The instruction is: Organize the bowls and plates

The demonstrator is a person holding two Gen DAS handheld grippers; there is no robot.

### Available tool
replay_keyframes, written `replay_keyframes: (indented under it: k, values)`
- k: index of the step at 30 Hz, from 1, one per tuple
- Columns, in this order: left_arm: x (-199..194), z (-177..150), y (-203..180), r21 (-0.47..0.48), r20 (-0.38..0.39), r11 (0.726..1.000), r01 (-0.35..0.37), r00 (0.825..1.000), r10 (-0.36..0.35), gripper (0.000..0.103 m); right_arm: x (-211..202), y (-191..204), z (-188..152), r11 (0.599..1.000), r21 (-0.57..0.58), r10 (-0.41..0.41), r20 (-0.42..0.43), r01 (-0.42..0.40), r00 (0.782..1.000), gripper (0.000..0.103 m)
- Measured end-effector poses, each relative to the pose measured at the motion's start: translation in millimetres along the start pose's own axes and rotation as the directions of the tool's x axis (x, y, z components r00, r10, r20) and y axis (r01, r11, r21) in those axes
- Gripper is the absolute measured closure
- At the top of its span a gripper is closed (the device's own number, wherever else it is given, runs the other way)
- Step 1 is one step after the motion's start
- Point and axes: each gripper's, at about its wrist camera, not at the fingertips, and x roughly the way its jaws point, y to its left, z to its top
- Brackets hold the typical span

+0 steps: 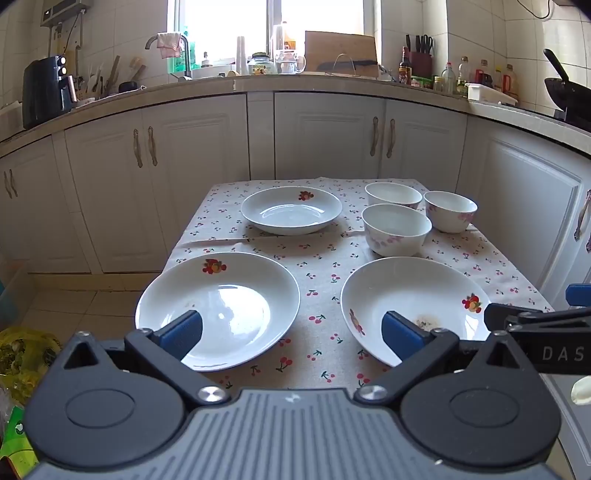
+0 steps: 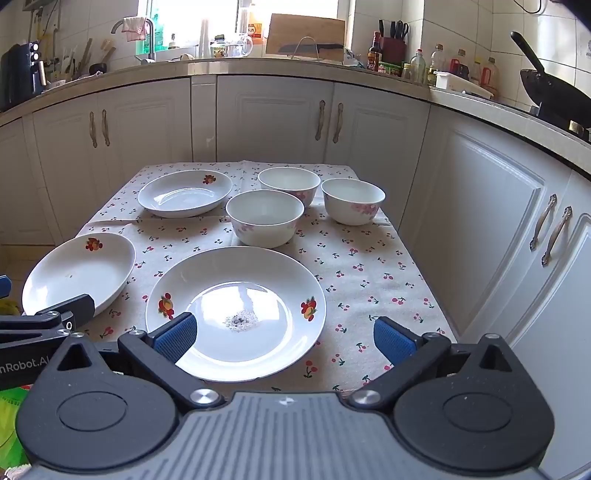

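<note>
The left gripper point(image 1: 291, 330) tilts downward over the near edge of the tabletop point(image 1: 325, 266), jaws spread wide with nothing between them. It hangs above the gap between the near-left plate point(image 1: 229, 295) and the near-right plate point(image 1: 406, 295). The right gripper point(image 2: 284, 338) also tilts down, jaws wide apart and empty, above the near-right plate, which has a dark smudge at its centre.

A cherry-print cloth point(image 2: 354, 266) covers the tabletop. A third plate point(image 1: 291, 210) lies toward the far-left corner. Three bowls point(image 1: 397, 229) cluster toward the far-right corner, standing upright and close together.

Beyond are white cabinets point(image 1: 328, 136), a counter point(image 1: 221, 83) with a sink tap, bottles and a knife block, a bright window point(image 1: 266, 29), and a wok point(image 2: 554, 92) at the right.
</note>
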Motion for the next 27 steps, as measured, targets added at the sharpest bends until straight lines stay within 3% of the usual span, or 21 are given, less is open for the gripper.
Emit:
replay_keyframes:
  k: [27]
  values:
    - [-2.7, 2.7, -4.5, 0.002, 0.003, 1.000, -0.001, 1.000, 0.001, 0.001, 0.3, 1.7, -0.7, 1.000, -0.006, -0.010, 0.008, 0.010, 1.000, 0.000]
